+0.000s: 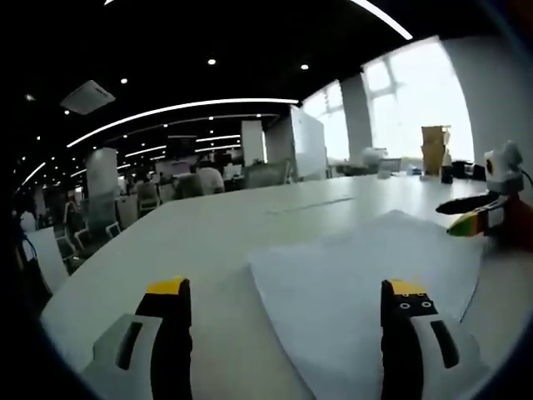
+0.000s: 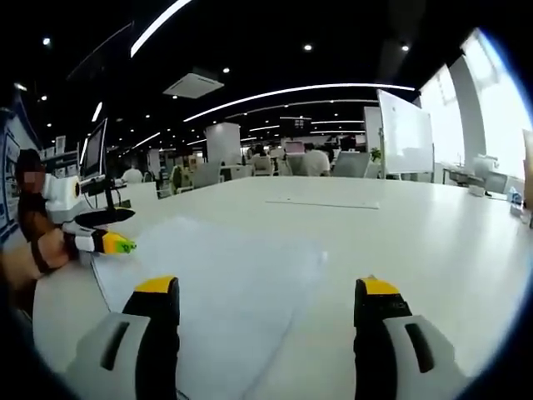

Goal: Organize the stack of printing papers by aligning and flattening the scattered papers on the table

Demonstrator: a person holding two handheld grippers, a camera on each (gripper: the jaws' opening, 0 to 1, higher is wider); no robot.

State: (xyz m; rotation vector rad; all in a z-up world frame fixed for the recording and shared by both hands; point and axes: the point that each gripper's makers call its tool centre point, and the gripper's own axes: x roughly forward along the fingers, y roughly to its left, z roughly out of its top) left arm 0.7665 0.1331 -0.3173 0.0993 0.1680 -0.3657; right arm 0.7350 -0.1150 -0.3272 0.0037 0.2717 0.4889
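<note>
A loose stack of white printing papers (image 1: pixel 375 283) lies on the white table (image 1: pixel 208 242), its sheets fanned slightly out of line. My left gripper (image 1: pixel 286 292) is open and low over the table, its right jaw above the papers' near-left corner and its left jaw over bare table. The right gripper (image 1: pixel 473 220) comes in from the right at the papers' far edge. In the right gripper view, my right gripper (image 2: pixel 266 287) is open, its left jaw over the papers (image 2: pixel 216 267). The left gripper (image 2: pixel 108 242), held by a hand (image 2: pixel 42 250), is at the papers' left edge.
A thin flat strip (image 2: pixel 321 202) lies farther out on the table (image 2: pixel 433 242). A brown cardboard object (image 1: pixel 435 148) stands at the far right by the windows. A whiteboard (image 2: pixel 405 133), a monitor (image 2: pixel 92 150), office chairs and seated people lie beyond the table.
</note>
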